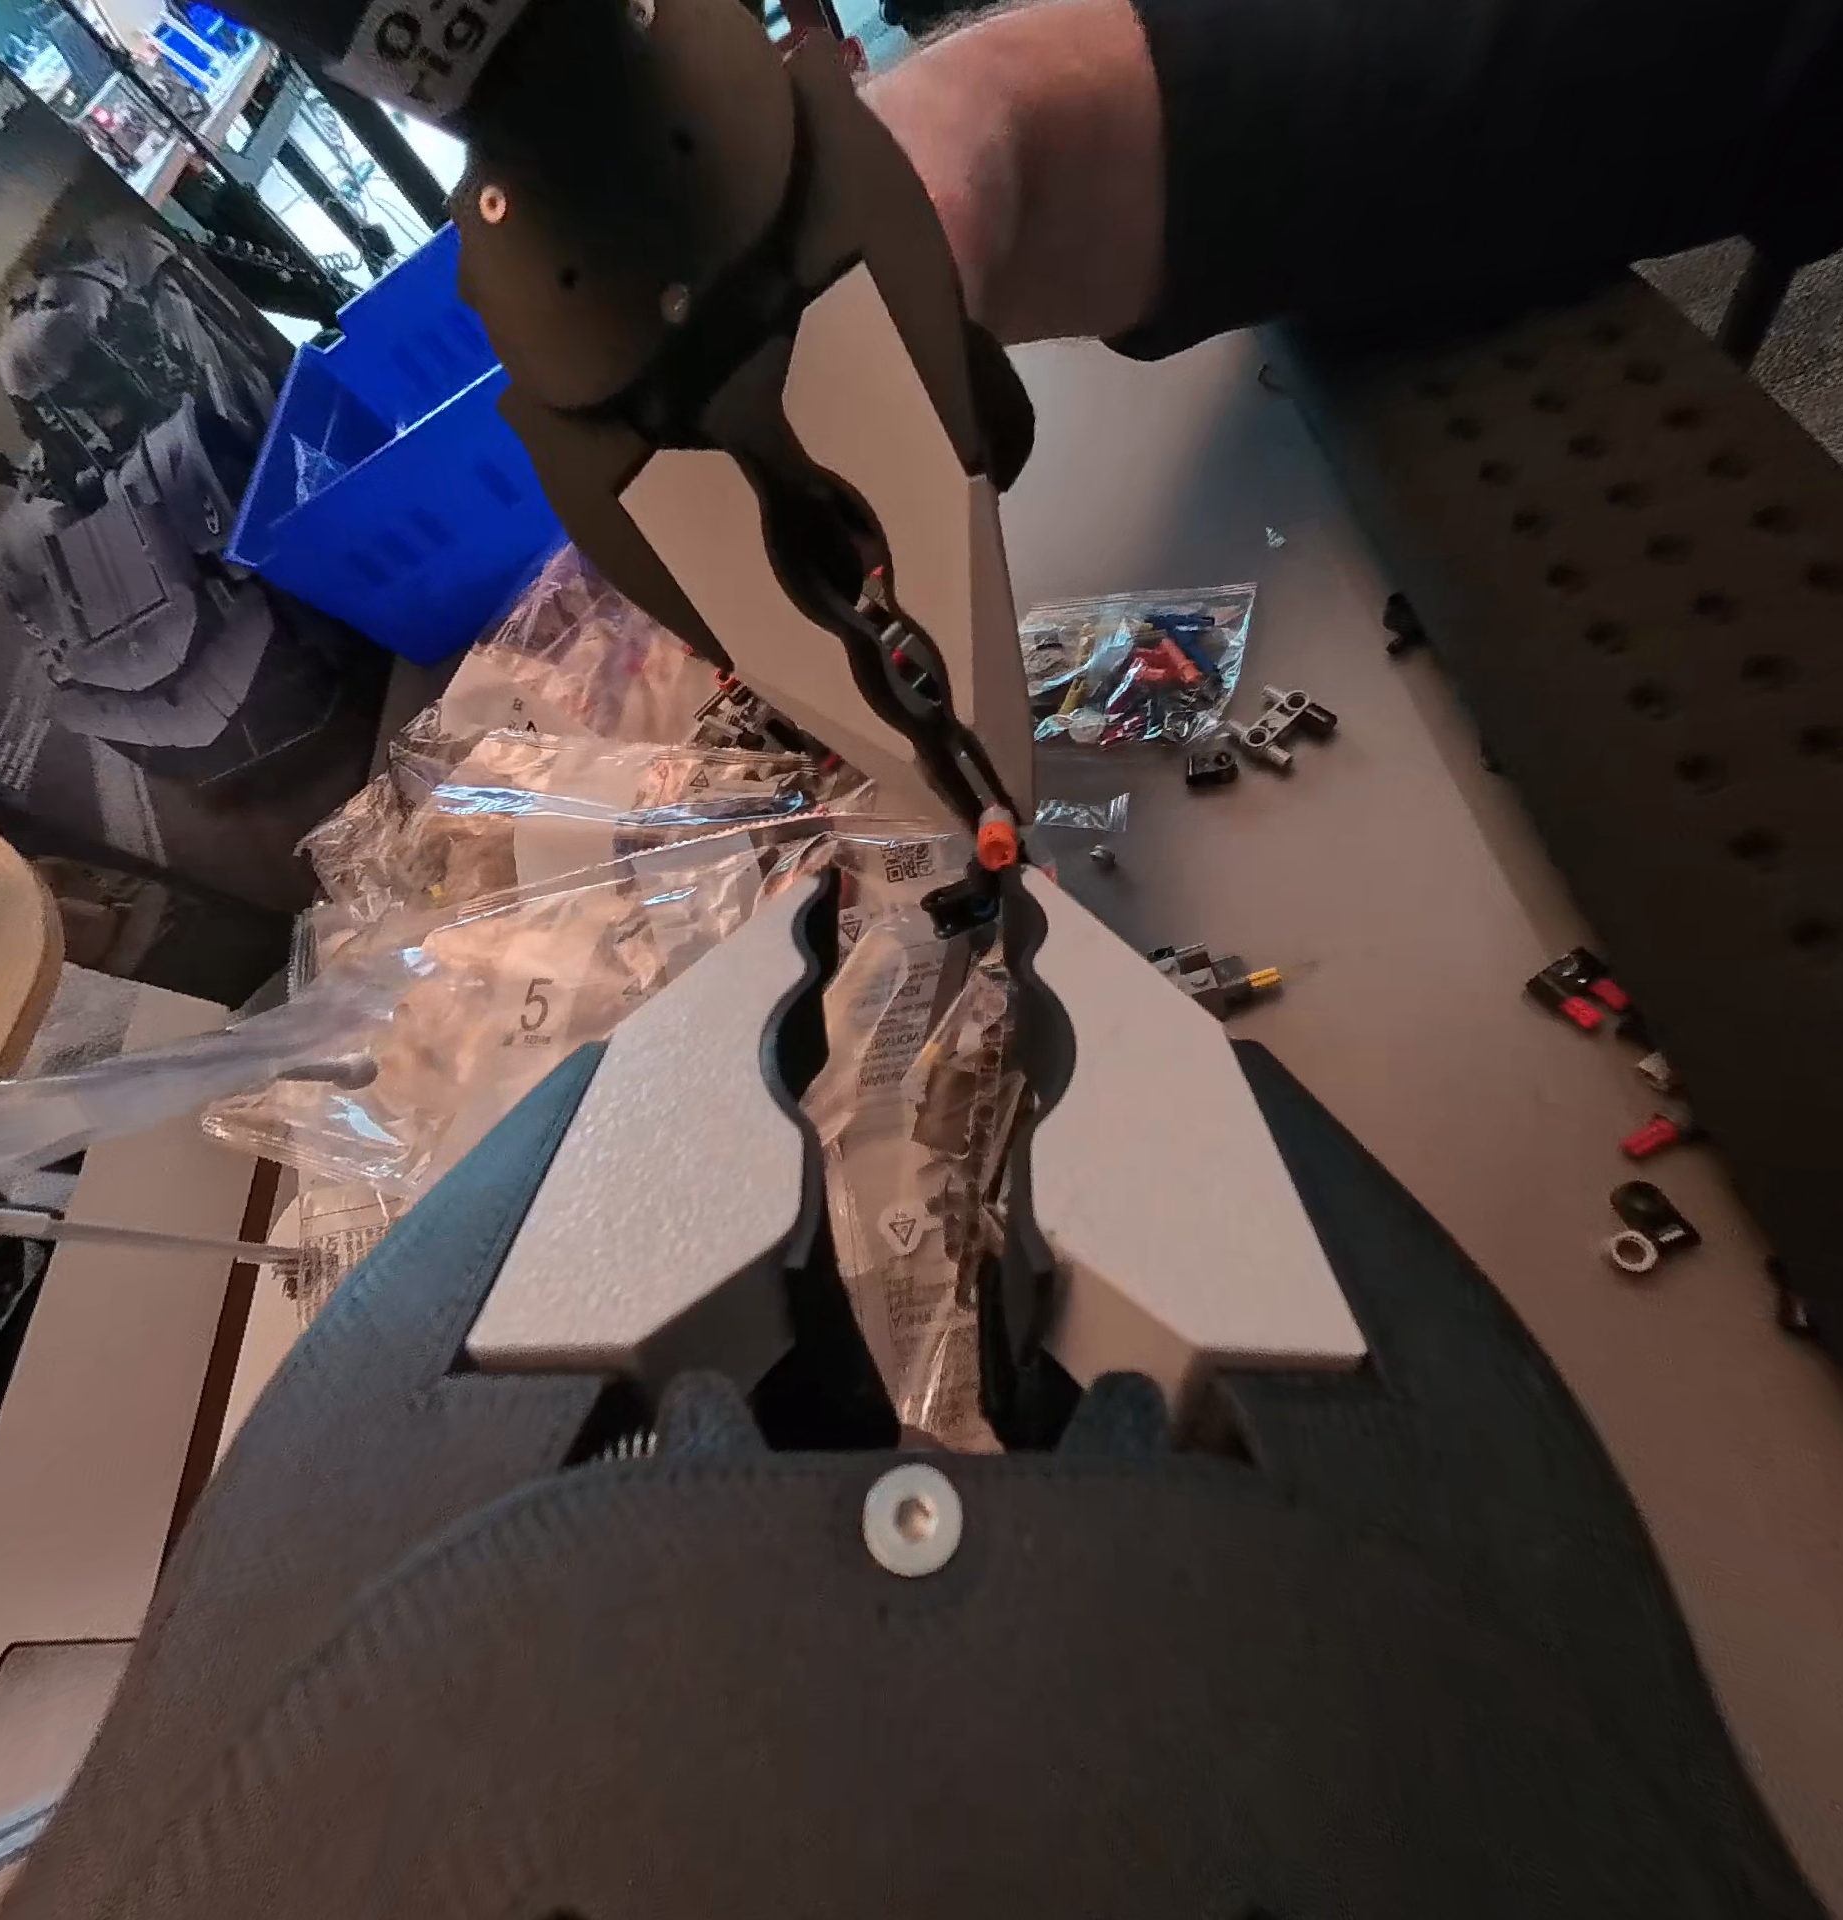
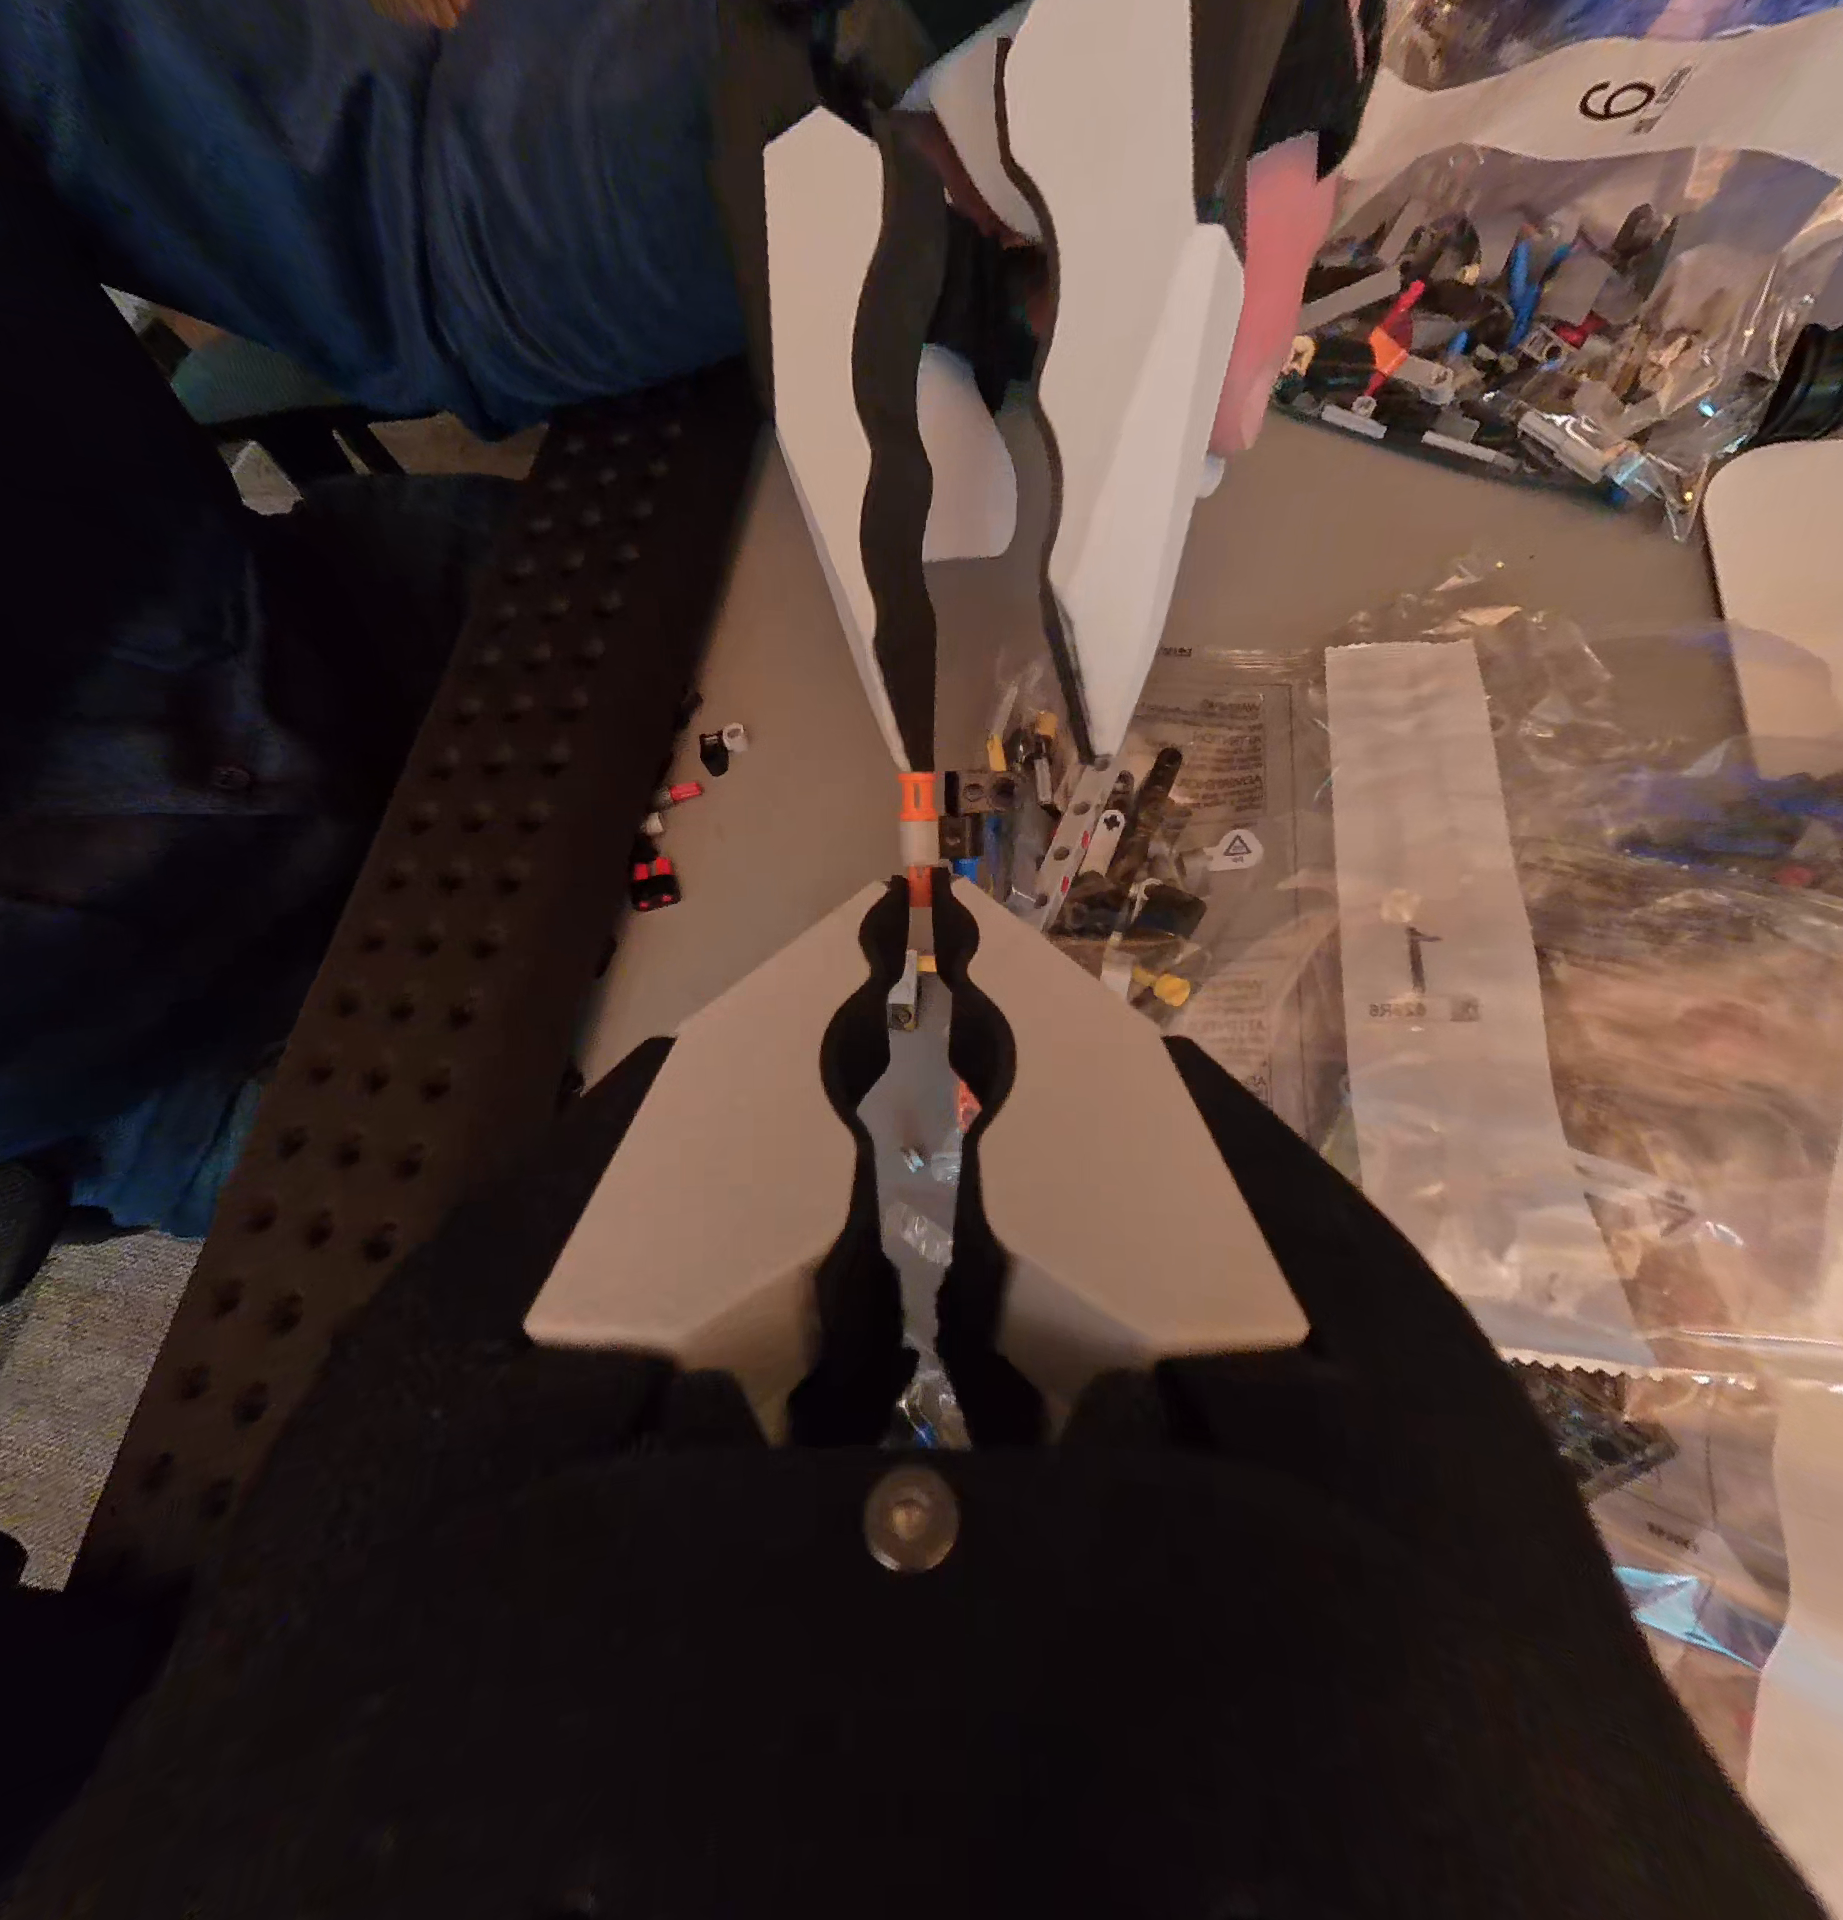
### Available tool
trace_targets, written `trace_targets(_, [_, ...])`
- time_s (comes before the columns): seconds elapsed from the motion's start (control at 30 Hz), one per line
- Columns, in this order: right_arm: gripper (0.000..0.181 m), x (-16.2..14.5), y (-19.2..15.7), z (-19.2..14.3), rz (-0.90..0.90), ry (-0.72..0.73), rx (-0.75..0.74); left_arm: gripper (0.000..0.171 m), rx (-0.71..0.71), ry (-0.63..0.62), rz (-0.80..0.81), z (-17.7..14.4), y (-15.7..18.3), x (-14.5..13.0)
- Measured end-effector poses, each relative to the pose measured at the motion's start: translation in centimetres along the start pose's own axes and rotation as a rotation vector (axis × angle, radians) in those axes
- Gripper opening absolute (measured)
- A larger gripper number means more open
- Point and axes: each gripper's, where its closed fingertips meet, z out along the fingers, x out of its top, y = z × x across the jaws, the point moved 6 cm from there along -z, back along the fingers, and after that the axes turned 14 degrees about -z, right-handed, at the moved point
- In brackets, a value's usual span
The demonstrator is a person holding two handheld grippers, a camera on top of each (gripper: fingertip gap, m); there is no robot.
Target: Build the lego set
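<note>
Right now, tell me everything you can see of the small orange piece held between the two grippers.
The orange piece is a small, plastic-looking Lego connector, cylindrical, with a pale grey section joined end to end below it in the right wrist view. It hangs in the air above the table, pinched at the fingertips of the right gripper from one end and met by the left gripper from the other. A small black piece sits right beside it. Bags of parts lie beneath.
</note>
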Motion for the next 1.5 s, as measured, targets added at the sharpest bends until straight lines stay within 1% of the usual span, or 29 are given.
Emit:
trace_targets(0.37, [0.002, -0.11, 0.15, -0.08, 0.016, 0.01, 0.0, 0.025, -0.018, -0.007, 0.019, 0.57, 0.6, 0.18])
trace_targets(0.47, [0.002, -0.18, 0.21, -0.06, 0.021, 0.008, -0.002, 0.019, -0.021, -0.011, 0.027, 0.78, 0.74, 0.17])
trace_targets(0.53, [0.002, -0.18, 0.28, -0.13, 0.026, 0.011, -0.005, 0.01, -0.022, -0.013, 0.034, 0.83, 0.81, 0.17])
trace_targets(0.7, [0.002, -0.04, 0.31, -0.36, 0.029, 0.025, -0.01, 0.009, -0.018, -0.002, 0.03, 0.69, 0.72, 0.28])
trace_targets(0.83, [0.002, 0.07, 0.31, -0.49, 0.026, 0.033, -0.012, 0.011, -0.018, 0.001, 0.018, 0.8, 0.71, 0.33])
trace_targets(0.87, [0.002, 0.02, 0.31, -0.48, 0.027, 0.03, -0.012, 0.01, -0.019, 0.0, 0.021, 0.81, 0.73, 0.32])
trace_targets(0.9, [0.002, -0.02, 0.31, -0.47, 0.027, 0.028, -0.012, 0.005, -0.016, 0.0, 0.026, 0.79, 0.71, 0.34])
trace_targets(1.1, [0.002, 0.18, 0.18, -0.51, 0.016, 0.046, -0.008, 0.003, -0.014, -0.002, 0.033, 0.61, 0.69, 0.32])
trace_targets(1.23, [0.007, 0.45, 0.13, -0.52, 0.019, 0.075, -0.001, 0.002, -0.007, 0.011, 0.044, 0.29, 0.72, 0.57])
trace_targets(1.3, [0.013, 0.51, 0.17, -0.39, 0.033, 0.09, 0.009, 0.002, 0.001, 0.011, 0.053, 0.19, 0.72, 0.65])
trace_targets(1.43, [0.011, 0.45, 0.6, -0.49, 0.076, 0.111, 0.004, 0.002, 0.015, 0.012, 0.06, 0.12, 0.63, 0.68])
trace_targets(1.5, [0.022, 0.59, 0.65, -0.48, 0.094, 0.13, 0.008, 0.001, 0.012, 0.032, 0.059, 0.09, 0.66, 0.88])
